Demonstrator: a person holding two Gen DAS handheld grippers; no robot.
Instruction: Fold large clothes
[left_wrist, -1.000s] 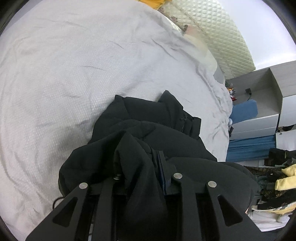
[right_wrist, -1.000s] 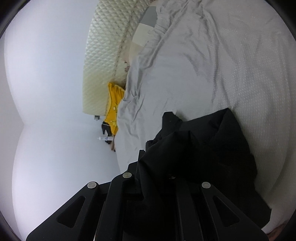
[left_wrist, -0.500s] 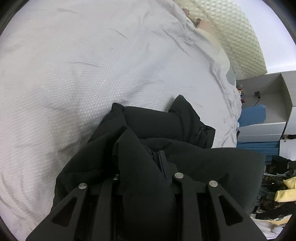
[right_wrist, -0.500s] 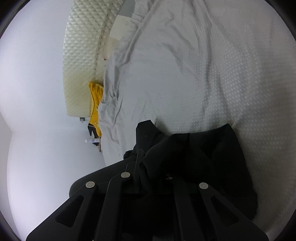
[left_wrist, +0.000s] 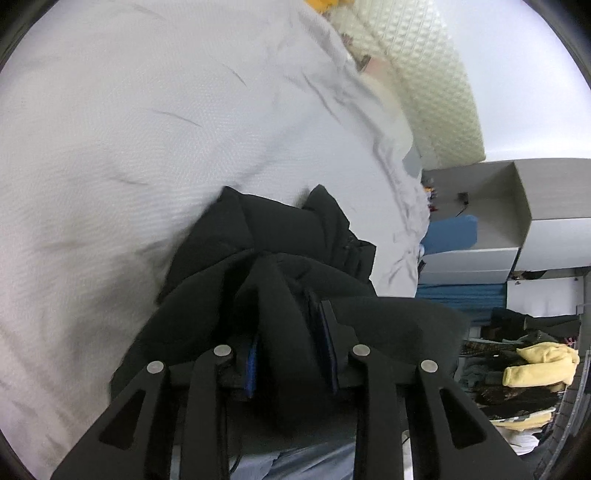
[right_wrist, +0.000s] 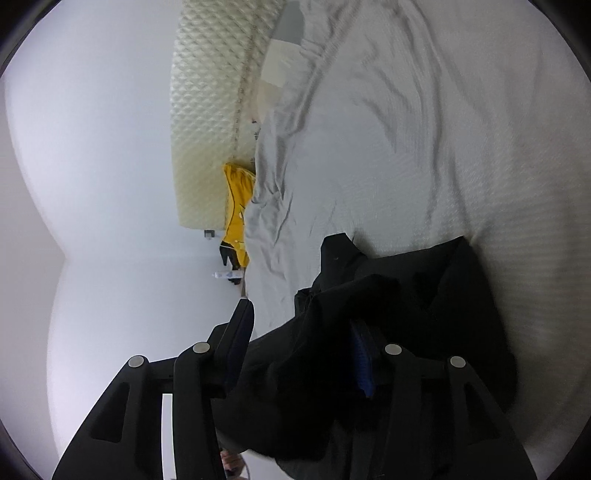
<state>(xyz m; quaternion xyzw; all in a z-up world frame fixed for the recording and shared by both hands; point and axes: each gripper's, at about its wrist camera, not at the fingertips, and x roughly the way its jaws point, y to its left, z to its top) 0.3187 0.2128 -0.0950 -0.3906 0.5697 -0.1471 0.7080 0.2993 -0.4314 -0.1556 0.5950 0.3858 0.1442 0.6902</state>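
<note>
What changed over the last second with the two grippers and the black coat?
The right gripper has opened: its fingers now stand wide apart with the black coat draped loosely between them. The left gripper also looks slightly wider but still pinches a coat fold. The coat stayed bunched on the grey bed sheet.

The black jacket (left_wrist: 295, 295) hides the left gripper's (left_wrist: 291, 354) fingers (left_wrist: 252, 363).
</note>
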